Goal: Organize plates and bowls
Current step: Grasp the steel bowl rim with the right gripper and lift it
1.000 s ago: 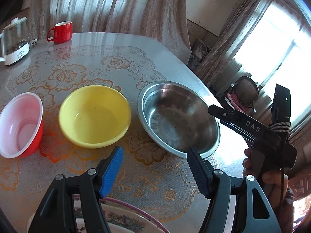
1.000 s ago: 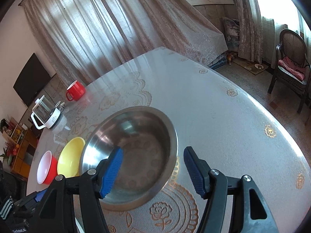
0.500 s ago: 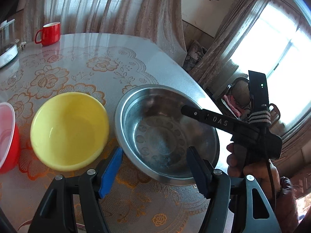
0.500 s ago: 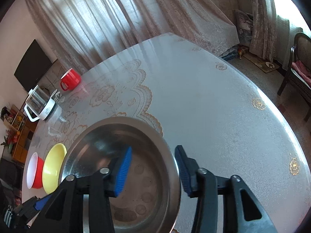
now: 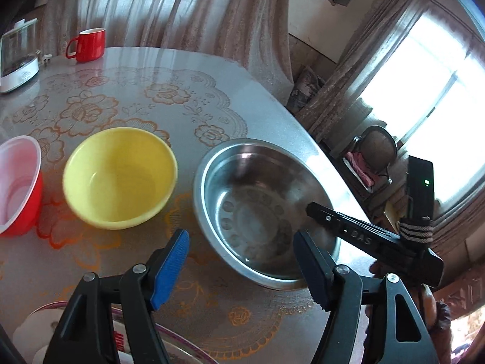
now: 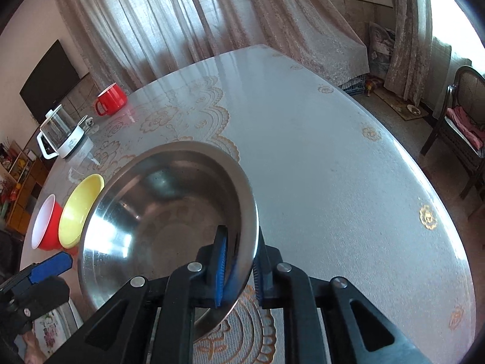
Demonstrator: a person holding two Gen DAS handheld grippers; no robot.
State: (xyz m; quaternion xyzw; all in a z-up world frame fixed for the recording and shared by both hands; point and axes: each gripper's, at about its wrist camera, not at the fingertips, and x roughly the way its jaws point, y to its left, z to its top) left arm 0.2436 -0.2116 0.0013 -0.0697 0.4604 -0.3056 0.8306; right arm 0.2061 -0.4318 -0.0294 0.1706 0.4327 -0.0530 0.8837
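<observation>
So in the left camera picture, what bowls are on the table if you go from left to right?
Red plastic bowl with a white inside → round yellow plastic bowl → shiny round steel bowl, whose right rim the right tool is pinching.

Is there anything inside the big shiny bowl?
No, it's empty. The steel bowl shows its bare bottom in both views. Only the right gripper pinches its rim.
</observation>
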